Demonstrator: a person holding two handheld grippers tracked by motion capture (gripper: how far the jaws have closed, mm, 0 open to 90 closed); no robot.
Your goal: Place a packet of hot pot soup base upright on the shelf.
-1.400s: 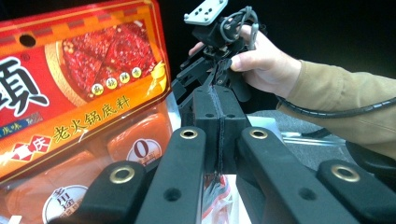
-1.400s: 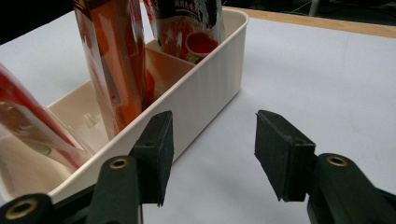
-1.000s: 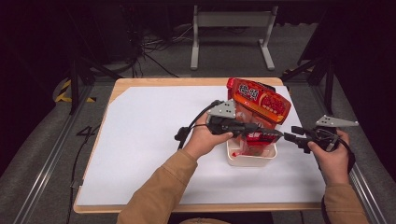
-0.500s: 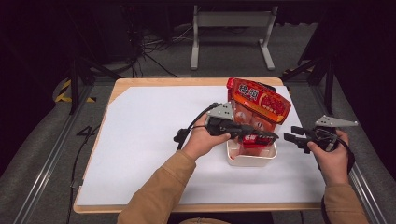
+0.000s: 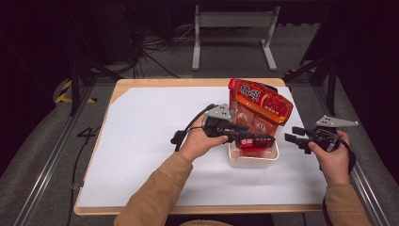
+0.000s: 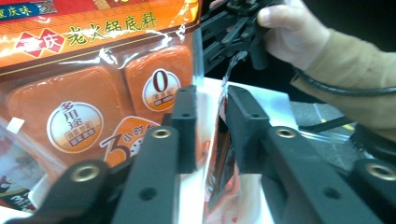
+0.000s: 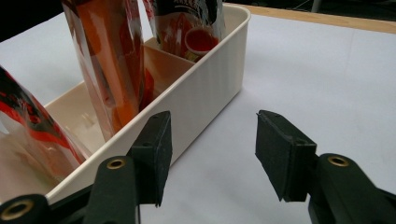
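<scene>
A white bin [image 5: 253,161] stands right of the table's middle. A large red-orange bag [image 5: 259,104] stands in its far part, and in the left gripper view it [image 6: 93,93] is close on the left. A small red packet [image 5: 256,141] stands in the near part. My left gripper [image 5: 247,136] reaches in from the left. Its jaws have just been opening, and the packet's thin edge [image 6: 218,140] stands loose between the parted pads [image 6: 187,126]. My right gripper [image 5: 289,133] is open and empty just right of the bin, by the bin wall [image 7: 205,93].
White paper [image 5: 150,141] covers the wooden table [image 5: 188,83]. The right hand and its gripper [image 6: 238,28] show beyond the packet in the left gripper view. A metal stand [image 5: 233,28] and cables lie on the floor behind the table.
The left gripper and the small packet have sunk a little into the bin, and its jaws have parted from the packet. The right gripper has kept still.
</scene>
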